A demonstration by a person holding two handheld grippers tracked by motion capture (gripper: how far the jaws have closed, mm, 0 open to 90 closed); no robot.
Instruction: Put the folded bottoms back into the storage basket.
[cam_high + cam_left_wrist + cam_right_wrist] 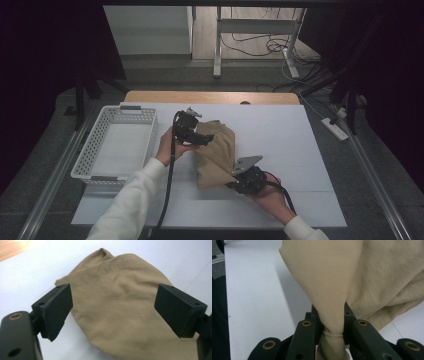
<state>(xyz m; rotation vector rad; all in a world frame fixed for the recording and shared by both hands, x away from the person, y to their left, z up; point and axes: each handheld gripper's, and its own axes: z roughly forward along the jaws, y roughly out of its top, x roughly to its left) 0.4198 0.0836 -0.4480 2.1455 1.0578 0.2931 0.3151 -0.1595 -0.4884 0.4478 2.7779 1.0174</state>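
**Tan cloth pinched at one corner, other gripper poised above it**

Nearest the person, the right gripper (235,176) sits at the near edge of the tan cloth (216,150), its jaws clamped tight on a bunched corner. In the right gripper view that corner is squeezed into a narrow neck between the jaws, with a stitched hem showing just below the pinch, and the cloth (324,282) fans out wide and lifted beyond it.

The cloth lies crumpled near the middle of the white table (295,145), its far end rising into a small peak.

Farther on, the left gripper (202,138) hangs over the far left part of the cloth. Its jaws stand wide apart with nothing between them; in the left gripper view the cloth (120,305) spreads below and beyond the gap.

To the left of the cloth, well apart from it, a white basket (87,150) stands at the table's left edge.
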